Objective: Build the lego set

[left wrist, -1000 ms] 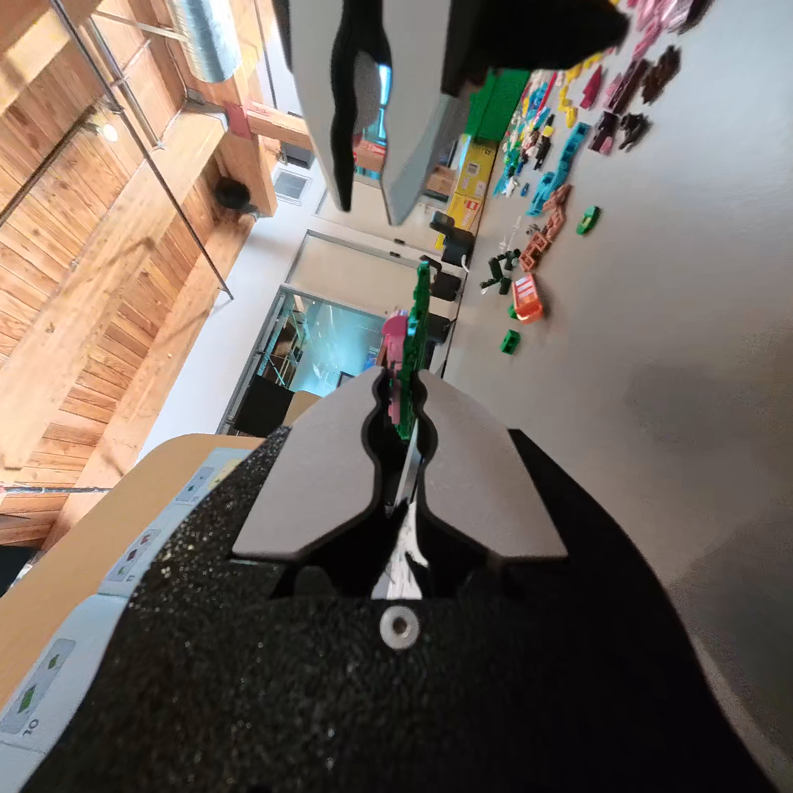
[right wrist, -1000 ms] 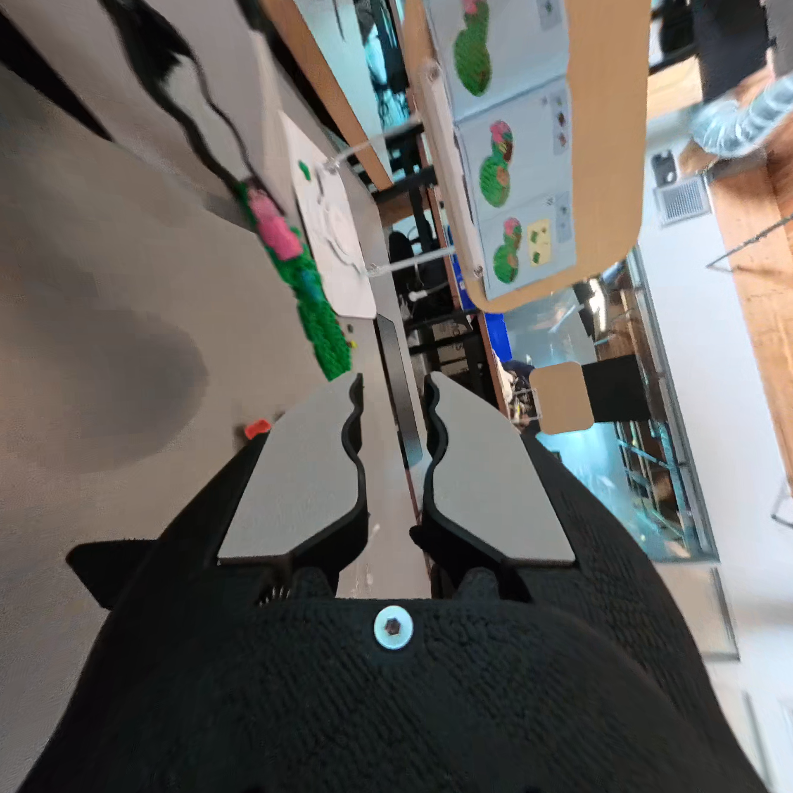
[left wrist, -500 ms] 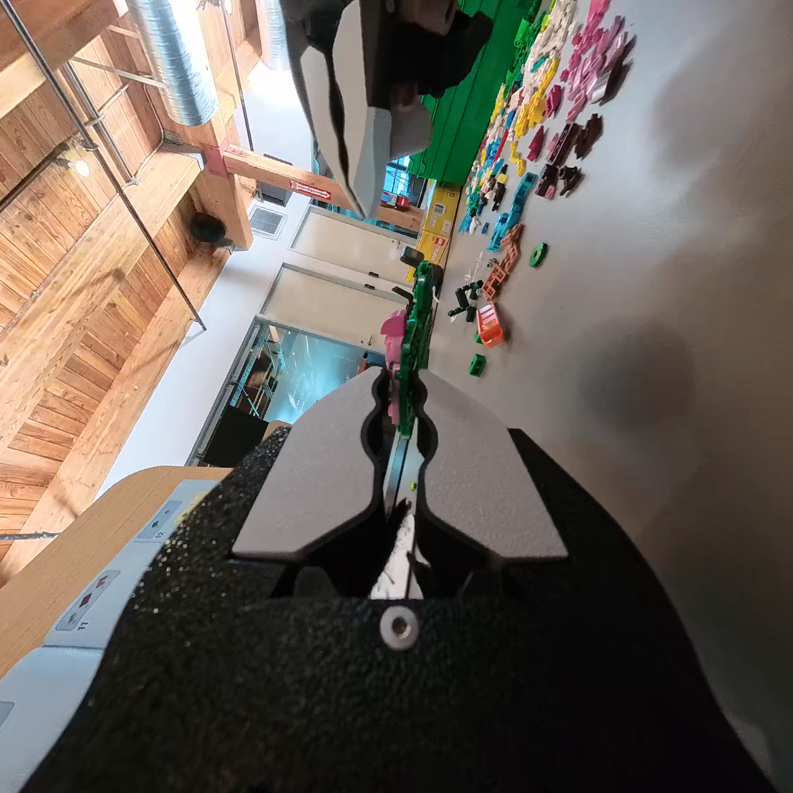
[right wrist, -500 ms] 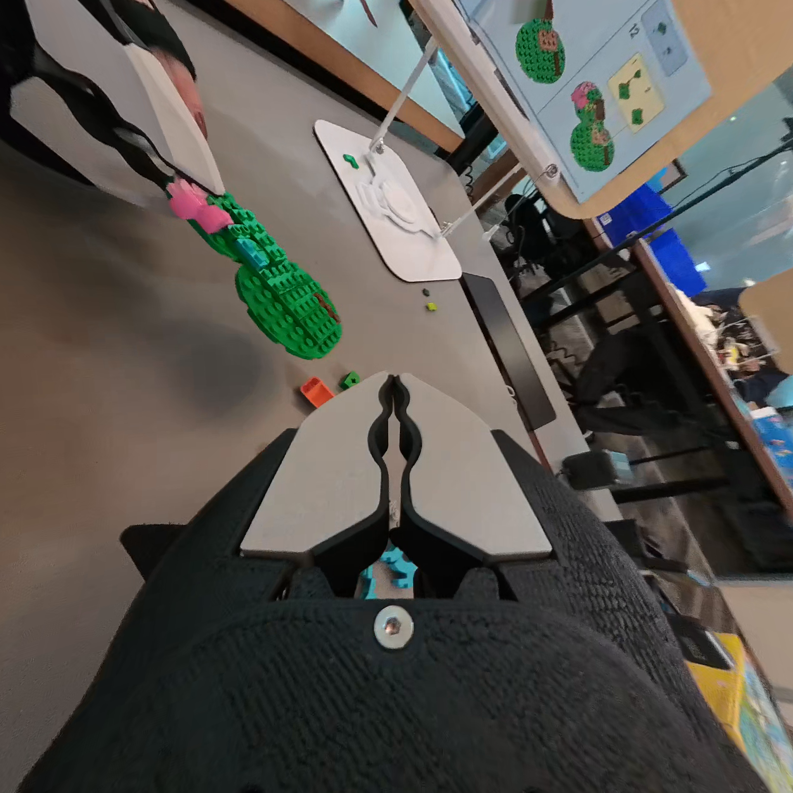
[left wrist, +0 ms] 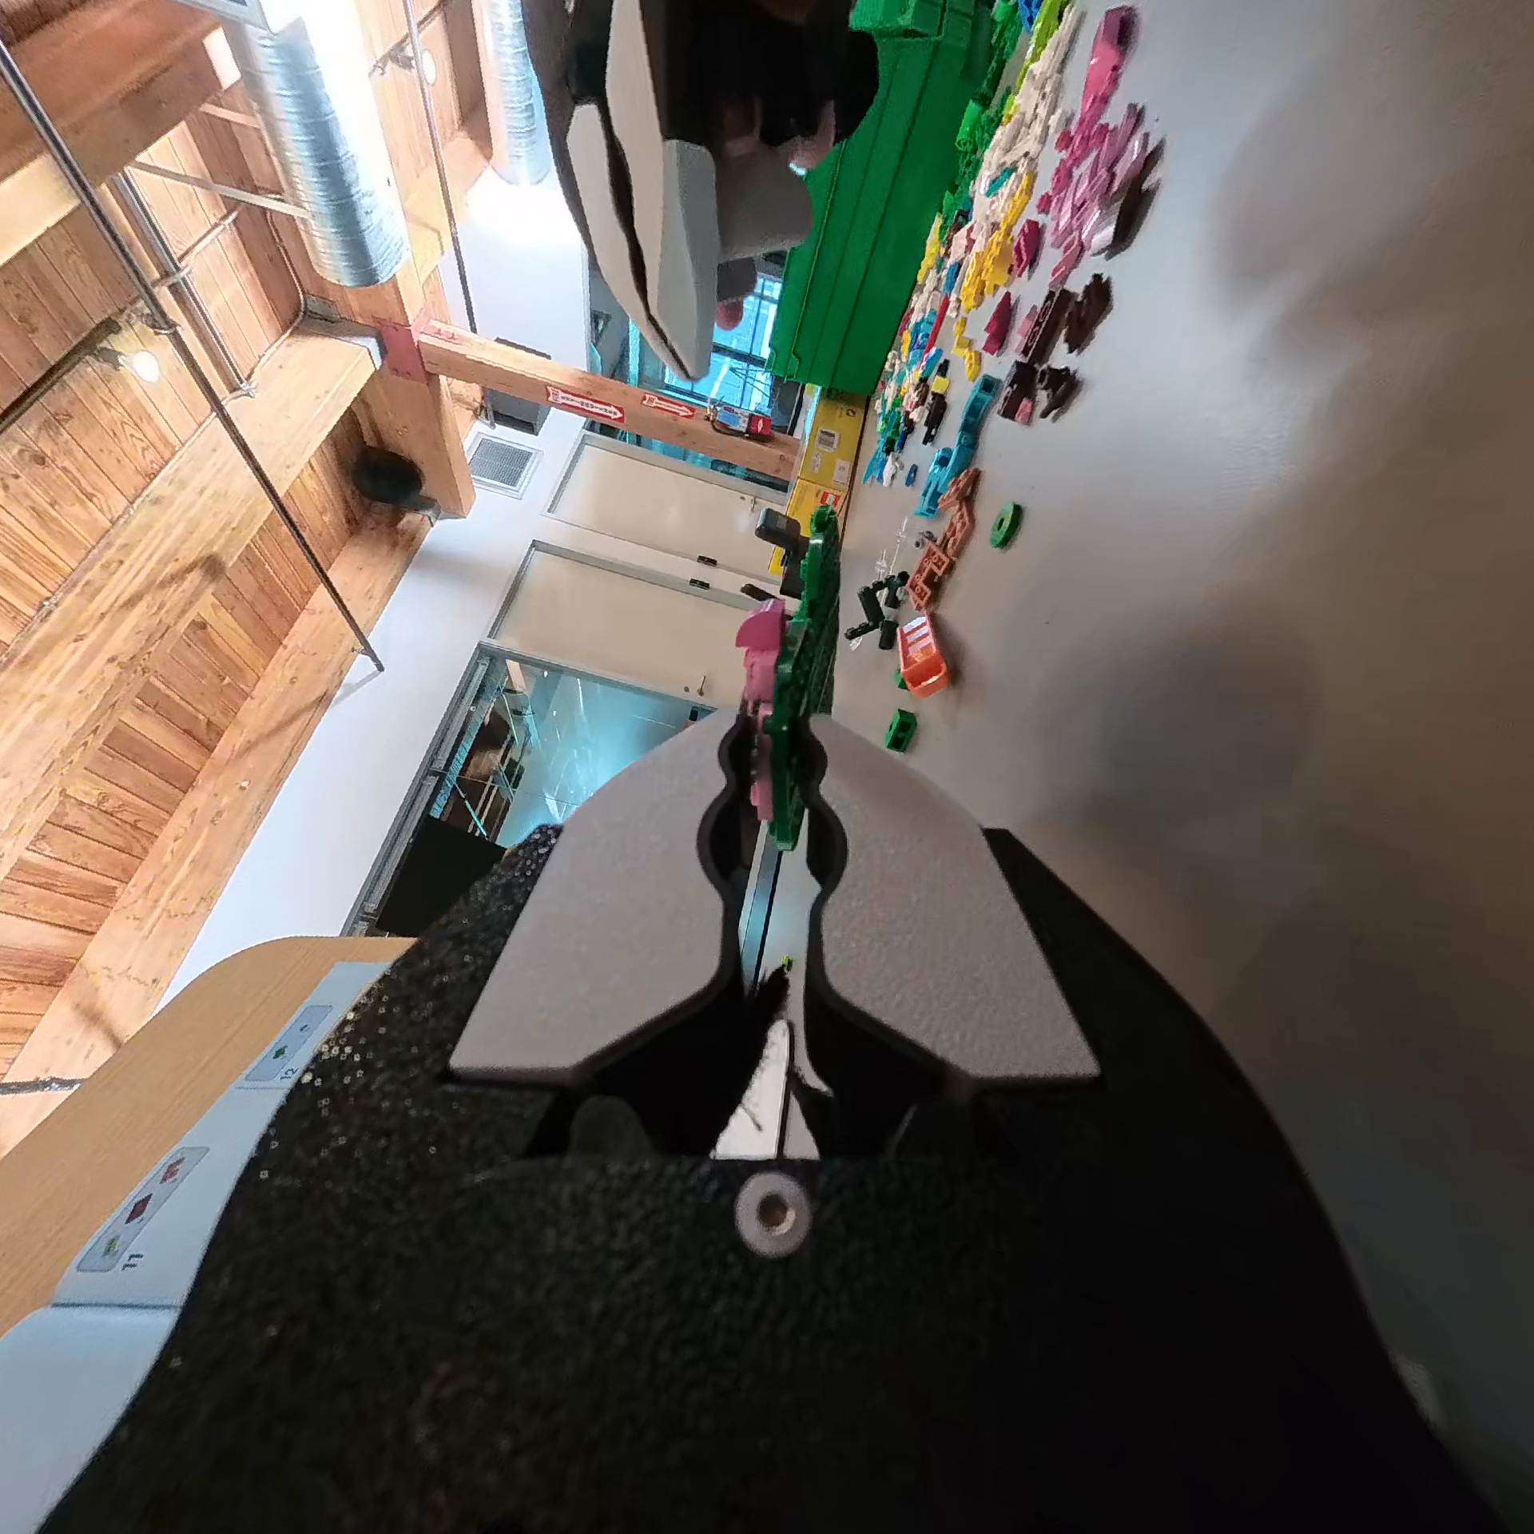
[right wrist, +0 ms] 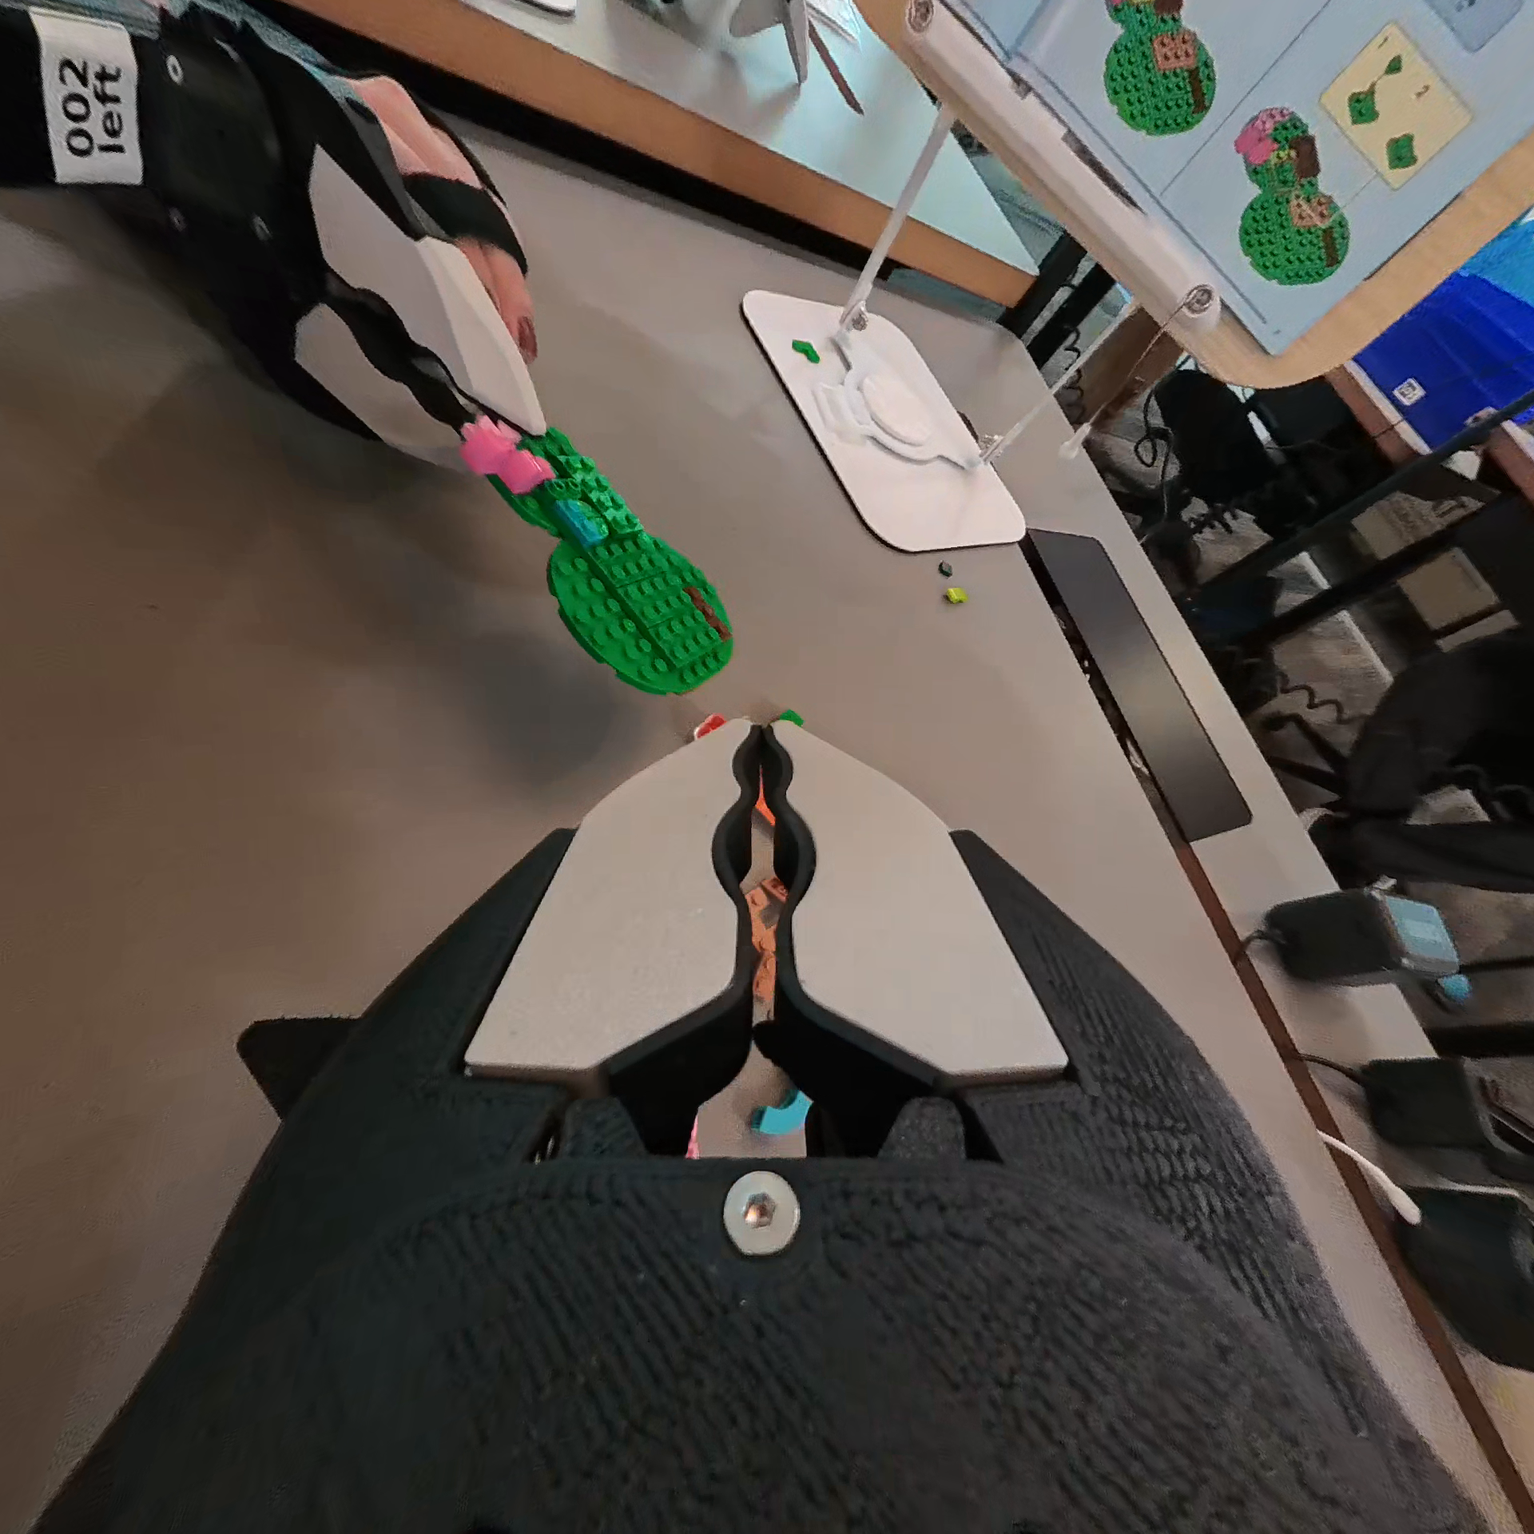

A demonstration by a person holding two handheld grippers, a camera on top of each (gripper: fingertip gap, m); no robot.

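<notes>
Since a second ago the right gripper (right wrist: 759,730) went from spread to pinched together with nothing visibly between its fingers, and it now hangs over the loose bricks. Left gripper (left wrist: 776,735) stays clamped on the pink-flowered end of the flat green lego plate build (right wrist: 618,573), holding it off the grey table (right wrist: 249,664). Wooden ceiling (left wrist: 124,498) overhead, white instruction stand (right wrist: 905,440) near the far edge, pile of mixed coloured bricks (left wrist: 1021,241) farther along, and a small orange brick (left wrist: 923,660) closer in.
</notes>
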